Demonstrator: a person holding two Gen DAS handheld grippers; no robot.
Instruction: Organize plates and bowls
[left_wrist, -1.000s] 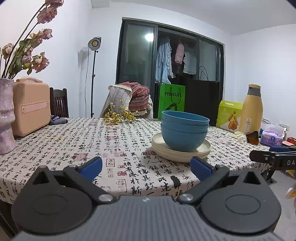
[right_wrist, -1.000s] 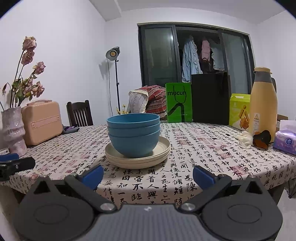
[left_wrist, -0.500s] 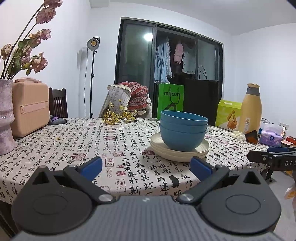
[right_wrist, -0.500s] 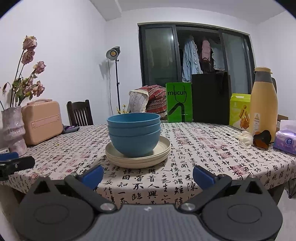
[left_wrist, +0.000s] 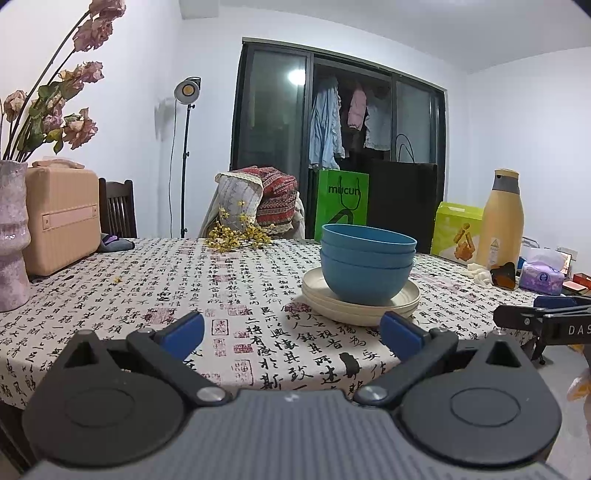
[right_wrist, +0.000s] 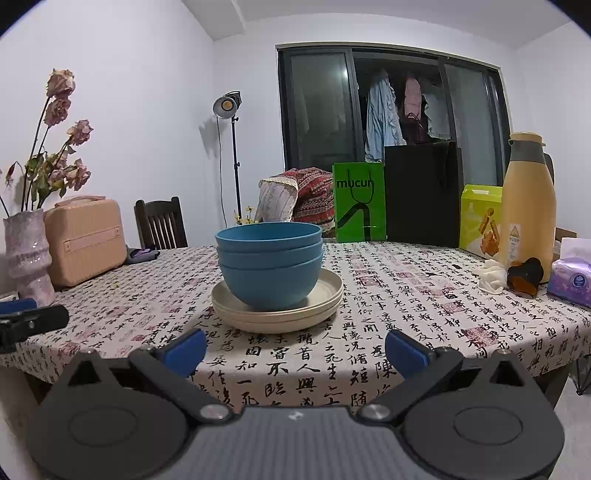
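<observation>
The green bag behind the bowls reads "mucun". Your left gripper and right gripper hover level before the plates, jaws apart, empty. Bowls sit nested on plates.

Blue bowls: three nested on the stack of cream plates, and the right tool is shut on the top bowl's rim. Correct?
Not quite. The blue bowls do sit nested on the cream plates, but the right tool is open and short of them, holding nothing, as the right wrist view shows.
</observation>
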